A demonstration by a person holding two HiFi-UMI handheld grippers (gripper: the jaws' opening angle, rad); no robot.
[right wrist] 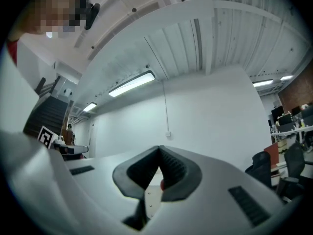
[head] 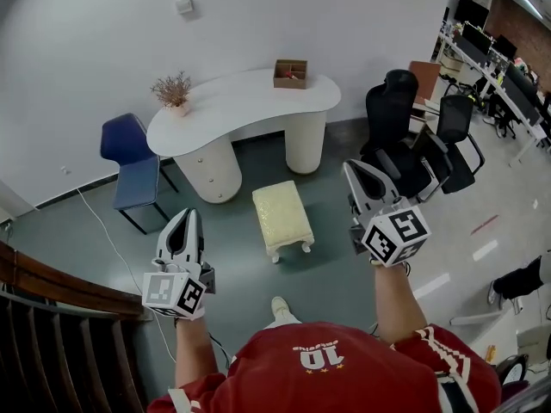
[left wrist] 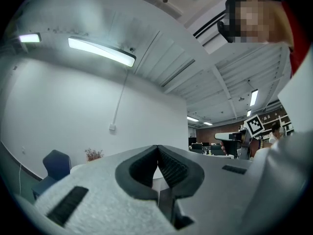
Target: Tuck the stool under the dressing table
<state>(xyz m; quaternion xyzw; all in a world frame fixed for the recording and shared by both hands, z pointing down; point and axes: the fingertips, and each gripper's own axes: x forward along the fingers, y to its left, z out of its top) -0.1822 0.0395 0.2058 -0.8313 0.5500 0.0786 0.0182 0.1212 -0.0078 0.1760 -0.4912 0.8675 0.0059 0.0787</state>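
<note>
A cream cushioned stool (head: 282,217) with short white legs stands on the grey floor, just in front of the white kidney-shaped dressing table (head: 241,101). My left gripper (head: 185,218) is held up to the stool's left, shut and empty. To the stool's right, my right gripper (head: 354,169) is also shut with nothing in it. Both hang in the air well short of the stool and point level toward the table. In the left gripper view the left gripper (left wrist: 157,147) has its tips meeting, as does the right gripper (right wrist: 159,149) in the right gripper view.
A blue chair (head: 131,163) stands left of the table. Black office chairs (head: 411,140) crowd the right. On the table sit a dried plant (head: 173,91) and a small wooden box (head: 290,73). A dark wooden railing (head: 52,286) runs at lower left.
</note>
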